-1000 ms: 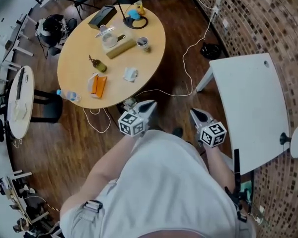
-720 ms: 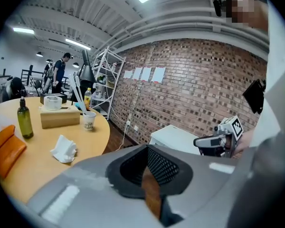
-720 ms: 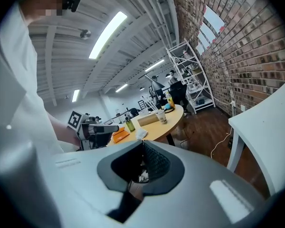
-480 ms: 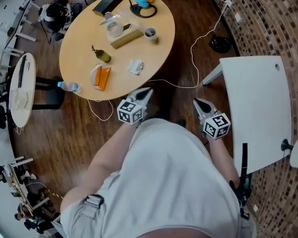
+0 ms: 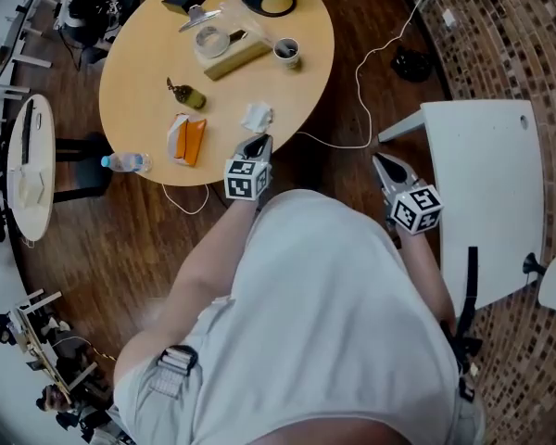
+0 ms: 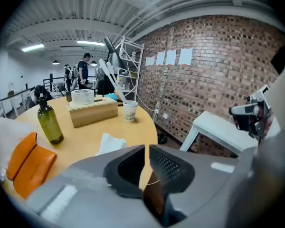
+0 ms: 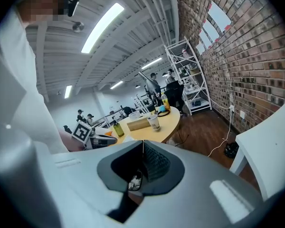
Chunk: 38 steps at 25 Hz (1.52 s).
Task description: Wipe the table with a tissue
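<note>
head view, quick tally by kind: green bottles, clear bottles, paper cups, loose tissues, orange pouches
green bottle: 1
clear bottle: 1
paper cup: 1
loose tissue: 1
orange pouch: 1
total: 5

You wear a loose white short-sleeved shirt (image 5: 324, 323) and pale trousers (image 5: 153, 399) with a black clip (image 5: 173, 360) at the left hip. A black strap (image 5: 470, 286) runs down your right side. Your left gripper (image 5: 258, 143) and right gripper (image 5: 382, 161) are grey and tapered with dark, ribbed inner faces, and each carries a marker cube (image 5: 245, 178) printed with black-and-white squares.
</note>
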Each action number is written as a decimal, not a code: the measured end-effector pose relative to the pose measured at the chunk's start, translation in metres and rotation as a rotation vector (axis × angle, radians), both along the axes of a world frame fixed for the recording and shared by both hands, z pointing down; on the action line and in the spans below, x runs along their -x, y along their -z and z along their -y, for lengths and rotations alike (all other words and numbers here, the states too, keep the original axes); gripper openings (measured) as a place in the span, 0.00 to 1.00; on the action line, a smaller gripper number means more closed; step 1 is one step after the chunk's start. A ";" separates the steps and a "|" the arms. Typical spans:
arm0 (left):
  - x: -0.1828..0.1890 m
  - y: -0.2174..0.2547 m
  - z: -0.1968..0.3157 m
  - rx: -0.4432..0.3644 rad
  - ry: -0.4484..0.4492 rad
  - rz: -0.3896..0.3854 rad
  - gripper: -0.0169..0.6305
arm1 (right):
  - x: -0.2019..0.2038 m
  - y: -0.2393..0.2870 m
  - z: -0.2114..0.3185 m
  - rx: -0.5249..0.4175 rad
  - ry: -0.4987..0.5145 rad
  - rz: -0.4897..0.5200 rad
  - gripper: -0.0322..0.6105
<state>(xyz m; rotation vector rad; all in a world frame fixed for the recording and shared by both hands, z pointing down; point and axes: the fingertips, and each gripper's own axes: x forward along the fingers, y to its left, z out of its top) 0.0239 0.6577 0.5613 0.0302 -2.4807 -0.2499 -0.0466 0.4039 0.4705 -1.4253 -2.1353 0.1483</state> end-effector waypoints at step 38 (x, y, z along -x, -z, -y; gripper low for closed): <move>0.035 -0.104 -0.108 0.136 -0.240 -0.311 0.42 | 0.042 -0.013 -0.049 -0.086 -0.242 -0.050 0.06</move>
